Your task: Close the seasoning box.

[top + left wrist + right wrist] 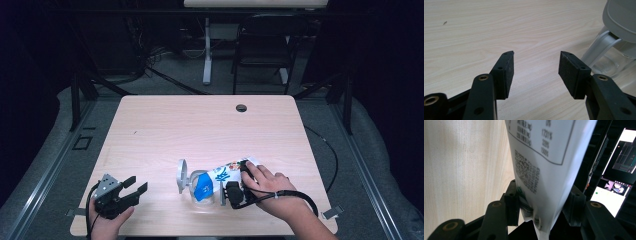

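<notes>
- The right gripper (234, 192) pinches a white-and-blue printed pouch (218, 178) between its fingers (512, 202), tilted into a clear glass jar (199, 192) near the light wooden table's (165, 130) front edge.
- The left gripper (132, 190) rests at near left, fingers (506, 72) spread.

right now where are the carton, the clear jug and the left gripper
carton (226, 173): high view, its printed white side
clear jug (609, 62): left gripper view, its clear wall under the grey lid
left gripper (138, 186): high view, between its open jaws

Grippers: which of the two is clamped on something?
The right gripper: its black jaws pinch the white-and-blue printed carton, tilted into the clear plastic pitcher. The left gripper is open over bare table.
</notes>
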The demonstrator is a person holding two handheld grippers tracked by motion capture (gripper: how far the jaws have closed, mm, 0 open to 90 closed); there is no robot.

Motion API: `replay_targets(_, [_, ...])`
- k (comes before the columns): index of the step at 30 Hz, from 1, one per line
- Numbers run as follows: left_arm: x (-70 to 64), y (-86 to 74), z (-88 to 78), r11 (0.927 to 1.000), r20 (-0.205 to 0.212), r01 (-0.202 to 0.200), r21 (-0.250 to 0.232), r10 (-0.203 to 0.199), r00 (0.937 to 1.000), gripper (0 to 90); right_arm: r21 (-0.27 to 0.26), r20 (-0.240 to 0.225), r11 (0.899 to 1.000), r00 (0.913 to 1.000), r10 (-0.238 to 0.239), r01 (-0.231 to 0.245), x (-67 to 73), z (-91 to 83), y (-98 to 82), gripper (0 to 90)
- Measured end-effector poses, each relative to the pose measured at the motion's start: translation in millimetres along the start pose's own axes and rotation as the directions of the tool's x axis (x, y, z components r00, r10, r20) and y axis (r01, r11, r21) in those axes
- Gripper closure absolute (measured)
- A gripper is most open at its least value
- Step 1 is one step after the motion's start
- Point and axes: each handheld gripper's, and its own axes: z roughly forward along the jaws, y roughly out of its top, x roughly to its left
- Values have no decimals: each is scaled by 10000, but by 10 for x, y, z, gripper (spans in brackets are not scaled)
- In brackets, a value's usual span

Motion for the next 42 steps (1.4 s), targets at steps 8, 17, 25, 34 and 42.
replay_targets(8, [4, -2, 0, 10000, -14, 25, 7, -25, 10000, 466, 64, 86, 9998, 9998, -173, 172, -3, -8, 10, 552])
replay_targets(17, [-7, 4, 0, 10000, 34, 2, 83, -2, 10000, 465, 111, 142, 9995, 9994, -310, 308, -11, -16, 19, 553])
replay_targets(25, [-7, 10, -9, 10000, 42, -5, 61, 5, 10000, 465, 79, 120, 9994, 9993, -341, 340, -14, -19, 25, 555])
replay_targets(34, [-8, 18, -20, 10000, 51, 10, 26, -10, 10000, 465, 229, 113, 9987, 9989, -465, 463, -27, -35, 37, 557])
replay_targets(42, [-10, 21, -23, 10000, 70, 13, 9, -14, 10000, 465, 311, 181, 9982, 9985, -514, 509, -37, -47, 48, 561])
